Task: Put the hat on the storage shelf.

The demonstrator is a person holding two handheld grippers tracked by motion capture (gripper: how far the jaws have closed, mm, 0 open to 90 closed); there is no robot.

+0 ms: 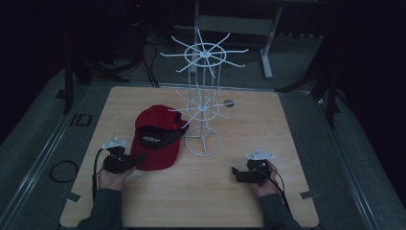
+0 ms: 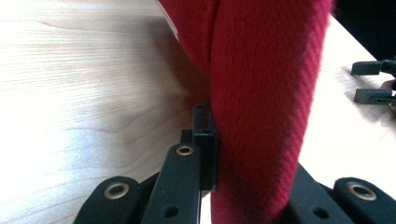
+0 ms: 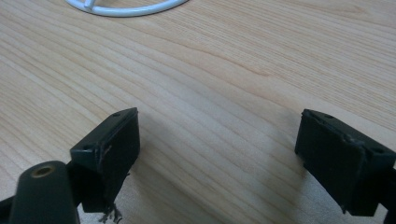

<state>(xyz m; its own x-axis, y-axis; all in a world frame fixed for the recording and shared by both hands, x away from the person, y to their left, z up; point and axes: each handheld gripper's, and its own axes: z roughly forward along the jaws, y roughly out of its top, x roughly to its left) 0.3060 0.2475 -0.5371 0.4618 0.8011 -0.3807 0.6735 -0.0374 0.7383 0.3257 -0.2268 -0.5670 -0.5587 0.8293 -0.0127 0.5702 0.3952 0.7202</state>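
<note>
A red cap (image 1: 157, 139) with a black lining lies left of centre on the wooden table, its brim toward me. My left gripper (image 1: 140, 158) is shut on the brim's near edge. In the left gripper view the red fabric (image 2: 261, 93) runs between the jaws of the left gripper (image 2: 254, 154), with one black pad (image 2: 205, 140) pressed against it and the other hidden behind the cloth. At the table's near right my right gripper (image 1: 235, 173) rests low, and in its own view the right gripper (image 3: 219, 144) stands open over bare wood.
A white wire display rack (image 1: 203, 108) with two tiers of spokes stands behind the cap on a ring base (image 3: 126, 9). The wooden table (image 1: 239, 201) ends close to my forearms. Dark floor, cables and a metal stand lie beyond its edges.
</note>
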